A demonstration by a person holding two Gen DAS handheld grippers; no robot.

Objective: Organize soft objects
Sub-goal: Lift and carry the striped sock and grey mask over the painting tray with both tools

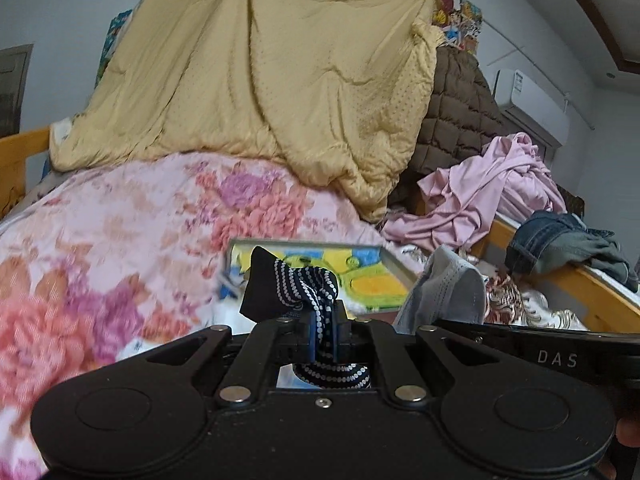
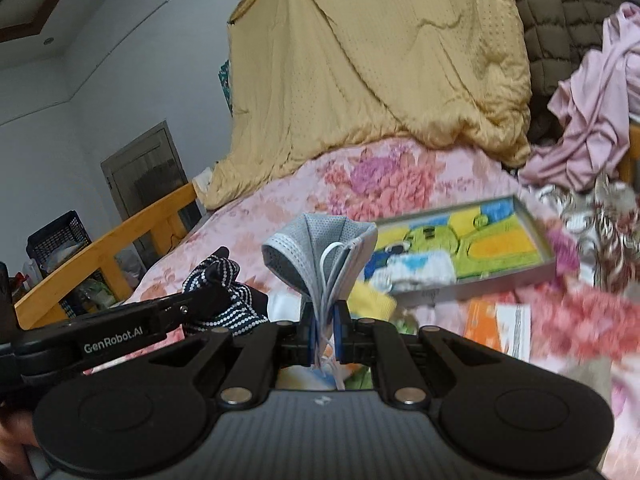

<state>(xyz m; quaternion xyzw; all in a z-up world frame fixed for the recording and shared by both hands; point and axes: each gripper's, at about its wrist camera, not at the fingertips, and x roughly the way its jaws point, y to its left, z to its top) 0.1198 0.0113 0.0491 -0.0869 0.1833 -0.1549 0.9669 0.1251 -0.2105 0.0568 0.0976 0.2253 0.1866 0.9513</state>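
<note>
Between the clamped fingers of the left gripper [image 1: 323, 334] sits a navy sock with white dots [image 1: 304, 288], bunched and raised above the floral quilt [image 1: 120, 220]. Just beside it, the right gripper [image 2: 324, 334] is pinched tight on a grey face mask [image 2: 316, 248], ear loops trailing. Beyond both lies a colourful tray [image 2: 472, 280], then the yellow blanket [image 1: 260, 72] heaped behind.

Both tongs clamped, side by side.
Left black tongs [image 1: 323, 334] pinching dotted navy sock [image 1: 304, 284]; right black tongs [image 2: 325, 332] pinching grey face mask [image 2: 316, 248].
</note>
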